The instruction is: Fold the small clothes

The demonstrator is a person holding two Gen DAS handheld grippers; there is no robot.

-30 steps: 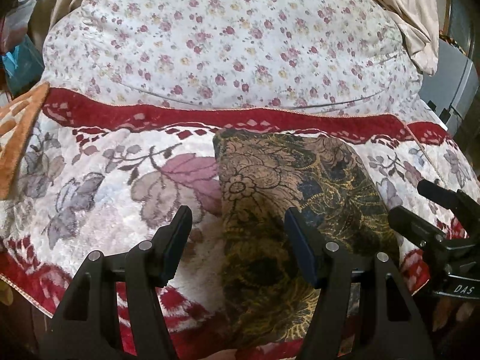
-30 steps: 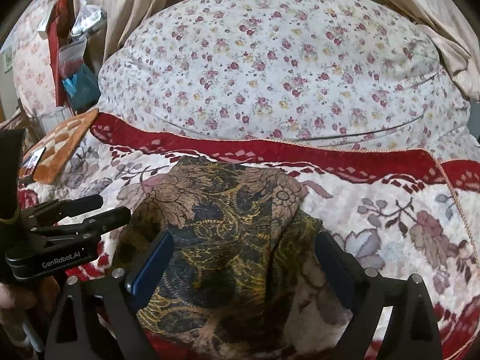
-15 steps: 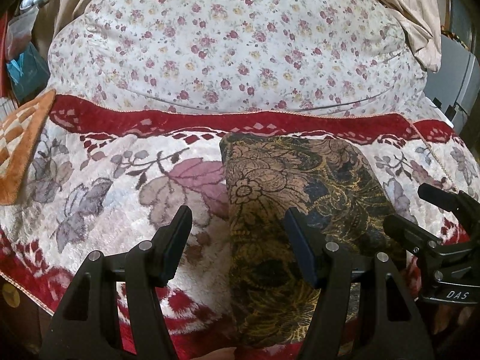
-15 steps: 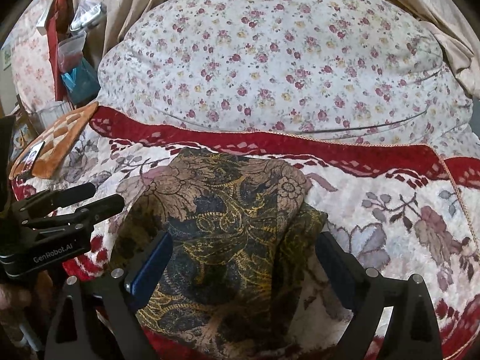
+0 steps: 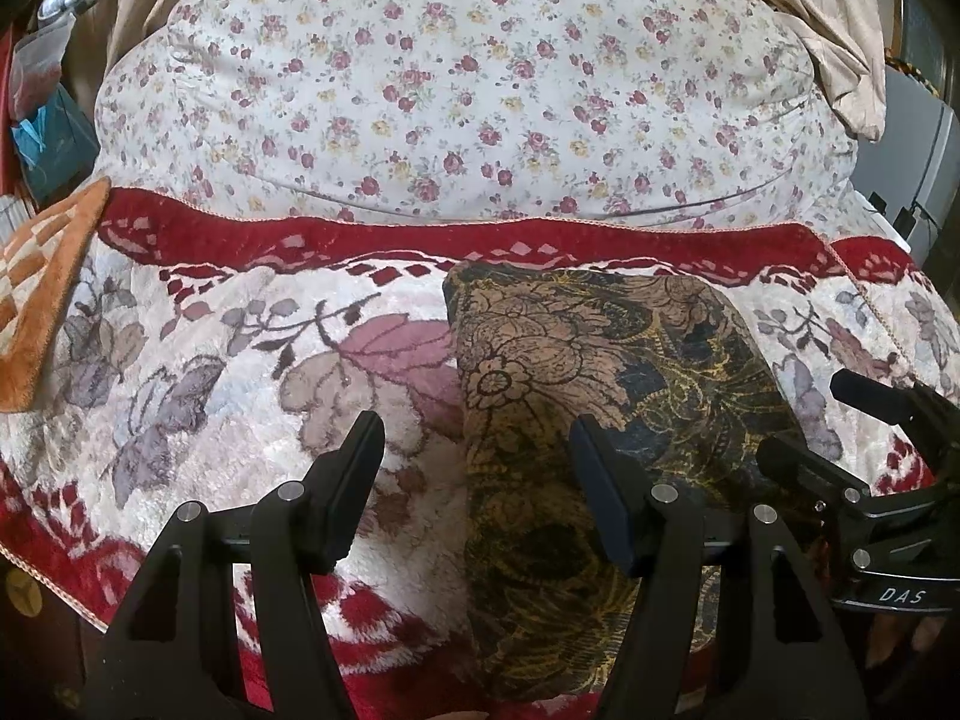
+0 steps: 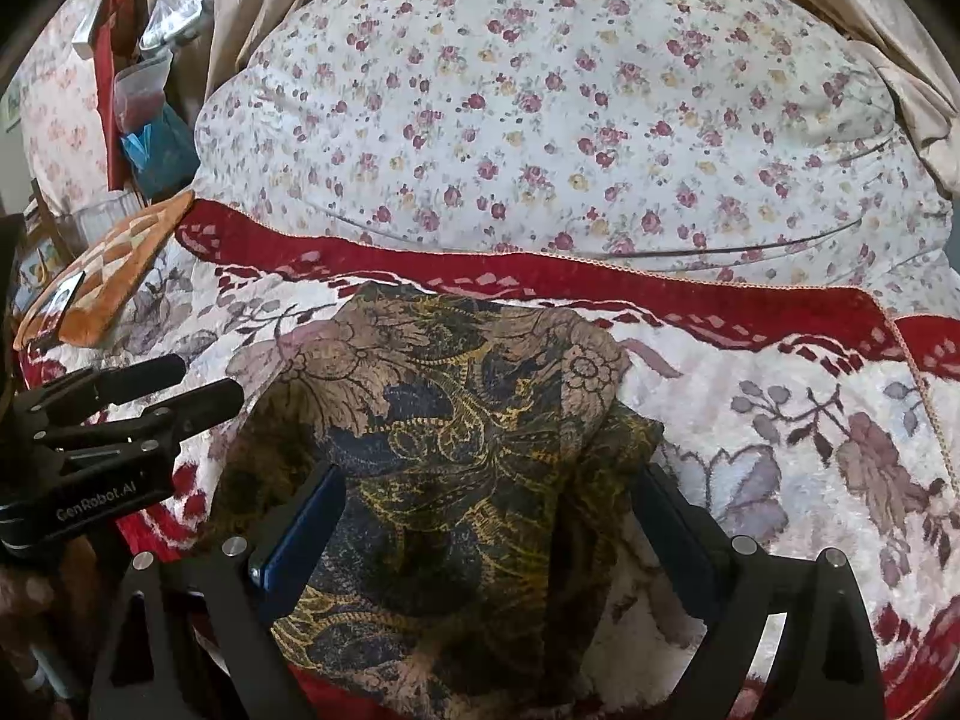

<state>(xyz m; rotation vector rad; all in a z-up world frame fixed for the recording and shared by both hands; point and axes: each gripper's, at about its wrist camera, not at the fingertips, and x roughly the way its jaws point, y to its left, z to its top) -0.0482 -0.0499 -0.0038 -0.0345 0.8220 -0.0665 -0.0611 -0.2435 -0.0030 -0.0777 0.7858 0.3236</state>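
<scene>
A dark garment with a brown, gold and navy floral print (image 5: 576,396) lies folded on the red-and-white floral blanket (image 5: 240,372). It also shows in the right wrist view (image 6: 456,456). My left gripper (image 5: 477,444) is open and empty, hovering over the garment's left edge, one finger over the blanket and one over the cloth. My right gripper (image 6: 489,504) is open and empty, straddling the garment's near part. The right gripper shows at the right in the left wrist view (image 5: 852,438); the left gripper shows at the left in the right wrist view (image 6: 168,390).
A big flower-print white cushion (image 5: 468,90) rises behind the blanket. An orange checked cloth (image 5: 36,294) lies at the far left. Bags and clutter (image 6: 150,114) stand at the back left. Beige fabric (image 5: 840,48) hangs at the back right.
Both grippers have drawn back and lifted slightly, so the garment sits a little farther away. The garment has not changed shape; both grippers stayed open.
</scene>
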